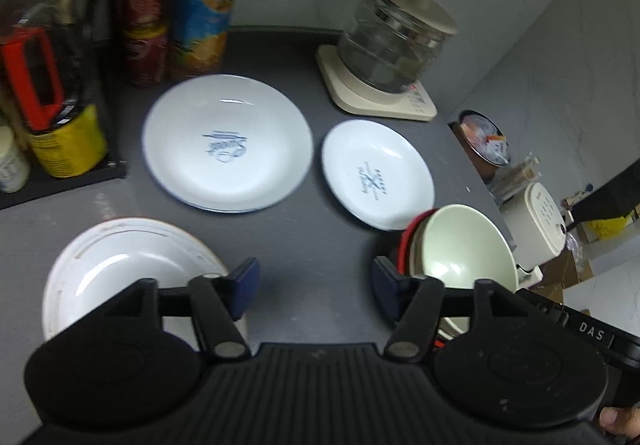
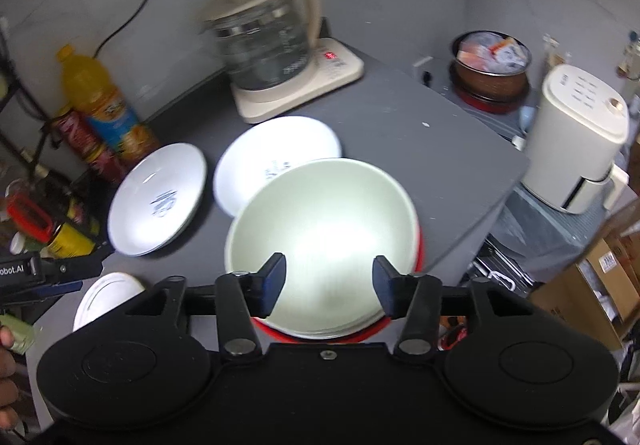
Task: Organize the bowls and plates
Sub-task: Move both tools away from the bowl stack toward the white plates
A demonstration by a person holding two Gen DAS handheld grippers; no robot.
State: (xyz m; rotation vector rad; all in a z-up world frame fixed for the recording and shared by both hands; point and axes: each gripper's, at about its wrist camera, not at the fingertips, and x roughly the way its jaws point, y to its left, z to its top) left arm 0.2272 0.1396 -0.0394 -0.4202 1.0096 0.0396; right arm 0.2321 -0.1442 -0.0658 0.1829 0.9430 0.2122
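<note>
Here both jaws are being held apart, empty: left hand-held gripper [image 1: 314, 289] over the desk [image 1: 312, 245], right hand-held gripper [image 2: 329, 287] over the green bowl [image 2: 324, 229].

Three round white plates lie on the grey table: a large blue-printed one [image 1: 228, 143] far left, a smaller blue-printed one [image 1: 378, 175] far right, a gold-trimmed one [image 1: 128, 269] near left. One stack of pale green bowls [image 2: 322, 241], near right. One glass kettle [image 2: 266, 45], far.

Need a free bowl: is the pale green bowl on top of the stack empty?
Empty: the pale green bowl shows only bare, glossy inside, nothing in it.
</note>
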